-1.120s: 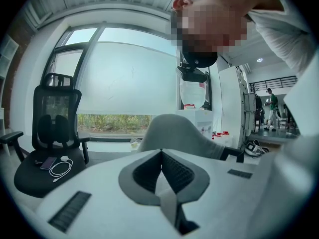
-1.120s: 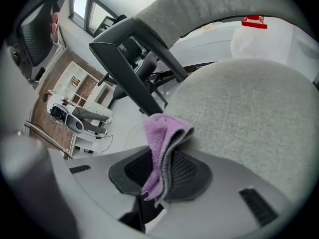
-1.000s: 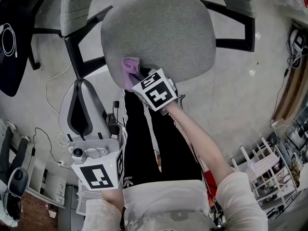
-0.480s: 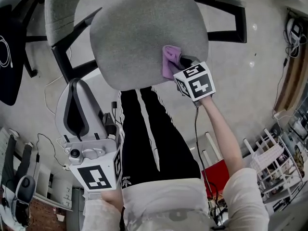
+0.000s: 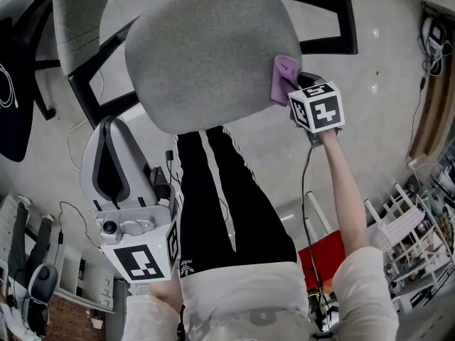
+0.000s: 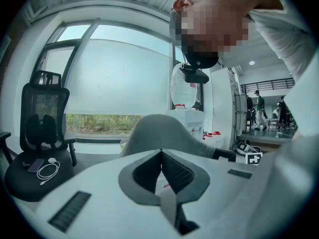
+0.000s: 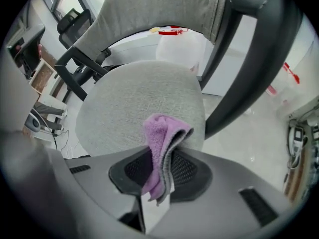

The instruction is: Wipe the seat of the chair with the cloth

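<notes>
The grey padded chair seat (image 5: 213,55) fills the top of the head view. A purple cloth (image 5: 284,78) lies against the seat's right edge, and my right gripper (image 5: 291,87) is shut on it, with its marker cube just behind. In the right gripper view the folded cloth (image 7: 162,143) hangs from between the jaws of the right gripper (image 7: 159,169) over the seat (image 7: 134,101). My left gripper (image 5: 114,128) stays low at the left, away from the seat, pointing upward. In its own view the left gripper (image 6: 160,157) is shut with nothing in it.
The chair's grey backrest (image 5: 78,13) and black armrest frame (image 5: 334,20) border the seat. The person's black trousers (image 5: 220,197) stand below it. A black office chair (image 6: 42,128) with a phone and cable stands to the left. A white rack (image 5: 405,240) is at the right.
My right gripper has carried the cloth from the seat's front left across to its right edge. The left gripper has barely moved.
</notes>
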Action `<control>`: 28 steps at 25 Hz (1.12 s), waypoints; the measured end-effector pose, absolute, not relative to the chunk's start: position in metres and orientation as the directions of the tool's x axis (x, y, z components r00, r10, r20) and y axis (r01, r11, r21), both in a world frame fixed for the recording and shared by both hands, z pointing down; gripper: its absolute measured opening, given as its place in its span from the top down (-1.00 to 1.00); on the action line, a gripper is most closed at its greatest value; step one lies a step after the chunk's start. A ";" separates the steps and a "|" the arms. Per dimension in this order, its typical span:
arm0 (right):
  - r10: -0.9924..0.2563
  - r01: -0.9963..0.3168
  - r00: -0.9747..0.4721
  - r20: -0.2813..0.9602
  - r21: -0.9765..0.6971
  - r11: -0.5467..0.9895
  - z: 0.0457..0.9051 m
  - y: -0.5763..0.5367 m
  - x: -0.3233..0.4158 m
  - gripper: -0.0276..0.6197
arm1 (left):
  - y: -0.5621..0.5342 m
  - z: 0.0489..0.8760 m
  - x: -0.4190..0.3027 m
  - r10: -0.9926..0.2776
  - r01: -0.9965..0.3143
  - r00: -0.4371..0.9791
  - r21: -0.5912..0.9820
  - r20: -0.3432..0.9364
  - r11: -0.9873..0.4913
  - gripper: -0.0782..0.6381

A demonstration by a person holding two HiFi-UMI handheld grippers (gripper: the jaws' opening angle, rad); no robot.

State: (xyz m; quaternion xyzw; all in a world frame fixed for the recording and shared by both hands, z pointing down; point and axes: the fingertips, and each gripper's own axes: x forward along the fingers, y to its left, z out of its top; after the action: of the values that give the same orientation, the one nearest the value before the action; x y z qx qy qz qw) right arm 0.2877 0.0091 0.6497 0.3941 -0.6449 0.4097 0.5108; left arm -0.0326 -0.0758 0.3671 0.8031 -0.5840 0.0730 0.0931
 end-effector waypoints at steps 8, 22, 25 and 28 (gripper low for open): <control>-0.104 -0.932 -0.062 0.993 -0.020 0.362 0.649 0.007 0.329 0.64 | -0.070 0.364 -0.027 -0.923 -0.948 0.319 0.055 0.218 -0.314 0.75; -0.154 -0.944 0.004 0.988 0.054 0.326 0.630 -0.002 0.338 0.64 | -0.068 0.348 -0.024 -0.933 -0.951 0.310 0.048 0.184 -0.307 0.75; -0.246 -0.945 -0.015 0.969 0.067 0.321 0.595 -0.024 0.318 0.64 | -0.072 0.333 -0.027 -0.938 -0.953 0.303 0.038 0.170 -0.301 0.75; -0.365 -0.953 -0.055 0.929 0.060 0.298 0.542 -0.053 0.291 0.64 | -0.078 0.306 -0.031 -0.946 -0.959 0.282 0.037 0.159 -0.279 0.75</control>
State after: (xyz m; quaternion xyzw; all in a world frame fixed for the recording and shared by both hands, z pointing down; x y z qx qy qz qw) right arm 0.2910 -0.0534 0.5420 0.5025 -0.6553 0.3135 0.4688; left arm -0.0313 -0.0776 0.3064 0.7981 -0.5970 0.0527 0.0625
